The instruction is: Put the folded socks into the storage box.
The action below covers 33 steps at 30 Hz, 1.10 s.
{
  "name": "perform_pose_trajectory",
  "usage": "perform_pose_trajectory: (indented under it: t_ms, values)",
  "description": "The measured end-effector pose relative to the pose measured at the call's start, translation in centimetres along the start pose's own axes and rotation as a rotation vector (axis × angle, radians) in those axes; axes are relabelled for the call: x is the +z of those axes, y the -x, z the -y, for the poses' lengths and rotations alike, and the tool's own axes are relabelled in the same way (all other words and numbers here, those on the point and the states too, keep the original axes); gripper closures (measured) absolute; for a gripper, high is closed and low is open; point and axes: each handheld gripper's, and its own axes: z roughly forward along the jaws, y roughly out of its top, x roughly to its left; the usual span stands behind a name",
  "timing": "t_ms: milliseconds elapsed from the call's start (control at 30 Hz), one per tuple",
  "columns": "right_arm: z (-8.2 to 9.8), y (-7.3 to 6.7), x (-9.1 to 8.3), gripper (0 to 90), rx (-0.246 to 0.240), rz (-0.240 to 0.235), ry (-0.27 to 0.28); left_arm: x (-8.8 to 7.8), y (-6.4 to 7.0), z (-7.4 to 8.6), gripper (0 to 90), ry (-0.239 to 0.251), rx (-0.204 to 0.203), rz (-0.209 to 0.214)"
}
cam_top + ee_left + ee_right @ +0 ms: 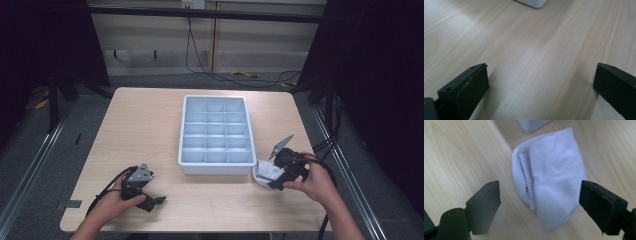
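Two hand-held grippers spread wide, white sock between the right one's jaws

Ahead of the right hand-held gripper point(539, 195), and just beyond the folded white sock point(551, 177), stands the near corner of a pale grey compartment tray point(216, 170), close beside the cloth and partly blocking the far side. Bare wooden worktop point(150, 125) on every other side.

Sock lying flat on the worktop, between the spread jaws, touched by neither. Folded over on itself, ribbed cuff edge showing along the fold, soft white knit, rounded at the near end.

Left hand-held gripper point(541, 77) also spread wide, pinching nothing, with plain worktop between the jaws and the tray's corner far ahead. Well apart from the right one, off to its side.
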Motion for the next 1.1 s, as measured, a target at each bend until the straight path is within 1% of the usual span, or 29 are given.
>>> perform_pose_trajectory:
  t_ms: [200,300,333,367,400,433,500,533,567,600,633,700,733,767,800,833,933,967,1000,1033,1067,1100]
  values:
    - [-0.4,0.0,0.6,16.9,-0.020,0.000,-0.018,0.0,0.0,0.0,0.0,-0.004,0.005,0.000]
    - [-0.5,-0.1,0.8,16.9,-0.025,-0.004,-0.022,0.0,0.0,0.0,0.0,0.000,0.000,0.000]
    - [-0.6,-0.2,0.9,16.9,-0.029,-0.003,-0.026,0.0,0.0,0.0,0.0,-0.003,0.005,0.000]
    - [-0.6,-0.2,1.0,16.9,-0.036,-0.002,-0.023,0.0,0.0,0.0,0.0,0.000,0.000,0.000]
    - [-0.8,-0.4,1.4,17.3,-0.051,-0.004,-0.032,0.0,0.0,0.0,0.0,0.000,0.000,0.000]
    - [-0.8,-0.4,1.4,17.3,-0.051,-0.004,-0.032,0.0,0.0,0.0,0.0,0.000,0.000,0.000]
    - [-1.1,-0.7,1.7,18.8,-0.061,-0.001,-0.048,0.0,0.0,0.0,0.0,-0.004,0.005,0.000]
    - [-1.3,-0.9,2.2,21.5,-0.075,0.008,-0.063,0.0,0.0,0.0,0.0,-0.004,0.006,0.000]
    - [-1.3,-0.9,2.2,21.5,-0.075,0.008,-0.063,0.0,0.0,0.0,0.0,-0.004,0.006,0.000]
    - [-1.4,-1.1,2.8,26.4,-0.102,0.022,-0.088,0.0,0.0,0.0,0.0,0.000,0.000,0.000]
    - [-1.5,-1.3,3.1,27.0,-0.094,0.028,-0.102,0.0,0.0,0.0,0.0,0.000,0.000,0.000]
    - [-1.5,-1.4,3.3,27.2,-0.101,0.031,-0.110,0.0,0.0,0.0,0.0,0.000,0.001,0.000]
    - [-1.6,-1.5,3.3,29.5,-0.105,0.037,-0.114,0.0,0.0,0.0,0.0,0.000,0.001,0.000]
    - [-1.6,-1.5,3.3,35.1,-0.105,0.048,-0.117,0.0,0.0,0.0,0.0,0.000,0.000,0.001]
    - [-1.6,-1.3,3.1,45.1,-0.094,0.047,-0.110,0.0,0.0,0.0,0.0,0.000,0.001,0.000]
    - [-1.6,-1.3,3.1,45.1,-0.094,0.047,-0.110,0.0,0.0,0.0,0.0,0.000,0.001,0.000]
    - [-1.5,-0.9,2.9,53.4,-0.067,0.023,-0.108,0.0,0.0,0.0,0.0,0.000,0.001,0.000]
    - [-1.5,-0.8,2.9,56.5,-0.066,0.017,-0.102,0.0,0.0,0.0,0.0,0.000,0.000,0.000]
    - [-1.6,-0.7,2.8,67.6,-0.052,0.007,-0.110,0.0,0.0,0.0,0.0,-0.001,0.000,0.001]
    - [-1.6,-0.7,2.7,72.9,-0.034,-0.003,-0.107,0.0,0.0,0.0,0.0,0.000,0.001,0.000]
    - [-1.6,-0.6,2.7,75.9,-0.008,-0.017,-0.107,0.0,0.0,0.0,0.0,0.000,0.001,0.000]
    - [-1.6,-0.6,2.7,75.9,-0.008,-0.017,-0.107,0.0,0.0,0.0,0.0,0.000,0.000,0.001]
